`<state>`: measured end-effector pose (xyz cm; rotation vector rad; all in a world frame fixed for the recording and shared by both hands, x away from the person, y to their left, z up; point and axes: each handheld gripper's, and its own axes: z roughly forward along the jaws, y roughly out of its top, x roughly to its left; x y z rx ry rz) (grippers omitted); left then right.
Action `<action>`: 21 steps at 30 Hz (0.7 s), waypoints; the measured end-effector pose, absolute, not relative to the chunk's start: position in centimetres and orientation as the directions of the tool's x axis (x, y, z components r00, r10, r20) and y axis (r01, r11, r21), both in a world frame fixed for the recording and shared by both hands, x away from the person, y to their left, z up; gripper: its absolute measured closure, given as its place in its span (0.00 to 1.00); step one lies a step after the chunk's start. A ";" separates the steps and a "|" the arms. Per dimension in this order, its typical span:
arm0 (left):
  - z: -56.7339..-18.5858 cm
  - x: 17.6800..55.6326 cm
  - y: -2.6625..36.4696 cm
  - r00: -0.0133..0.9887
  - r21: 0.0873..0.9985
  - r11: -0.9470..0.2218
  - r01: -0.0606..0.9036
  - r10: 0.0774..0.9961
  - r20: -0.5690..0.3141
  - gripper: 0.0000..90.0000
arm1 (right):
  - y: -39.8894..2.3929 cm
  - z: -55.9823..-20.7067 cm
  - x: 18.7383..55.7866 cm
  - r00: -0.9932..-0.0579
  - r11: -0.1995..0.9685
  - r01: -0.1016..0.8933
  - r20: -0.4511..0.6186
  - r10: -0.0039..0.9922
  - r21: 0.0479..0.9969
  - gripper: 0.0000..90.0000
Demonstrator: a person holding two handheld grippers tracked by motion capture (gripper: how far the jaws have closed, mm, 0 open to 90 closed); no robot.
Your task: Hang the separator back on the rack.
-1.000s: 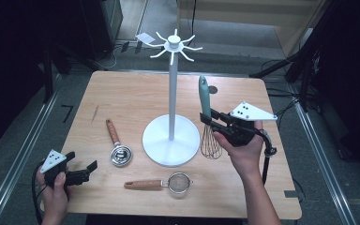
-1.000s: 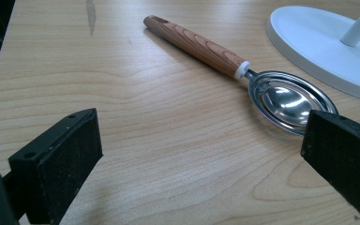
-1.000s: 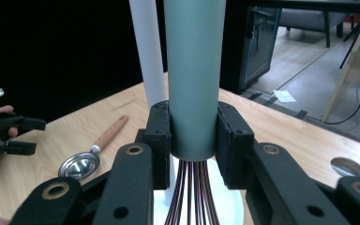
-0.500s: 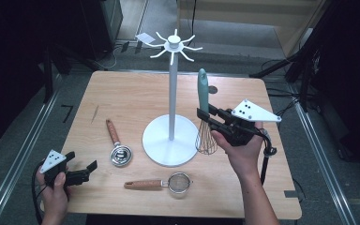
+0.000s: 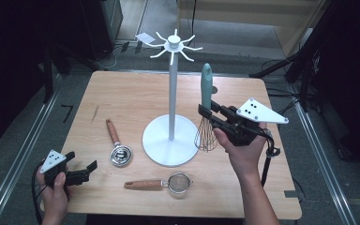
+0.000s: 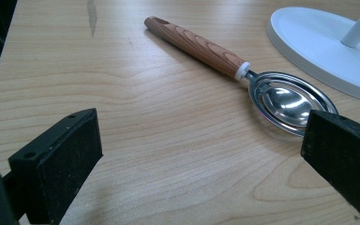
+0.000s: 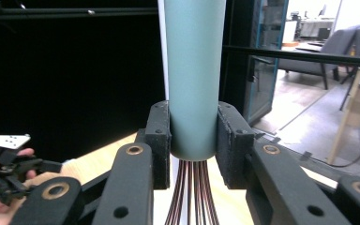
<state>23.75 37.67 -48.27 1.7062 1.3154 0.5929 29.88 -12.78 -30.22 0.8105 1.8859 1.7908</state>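
Teal-handled whisk (image 5: 206, 110) upright at centre right of high view, wires just off wooden table (image 5: 131, 101), beside white stand (image 5: 170, 136). Right gripper (image 5: 205, 112) pinches whisk handle low, pads tight on both sides. Left gripper (image 5: 93, 168) at lower left, jaws spread, nothing between; measuring spoon (image 6: 243, 79) lies ahead of it.

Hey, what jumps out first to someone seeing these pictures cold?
Probably the whisk, held upright by its teal handle in the right gripper just right of the tall white hook stand at the table's middle. Next, the left gripper with open jaws at the near left corner, facing a wooden-handled scoop.
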 end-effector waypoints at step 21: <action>-48.3 23.7 37.7 0.327 0.853 -0.056 0.519 0.935 -0.138 0.00 | -11.4 -28.9 29.8 -0.795 -0.018 0.096 0.088 0.601 0.995 0.79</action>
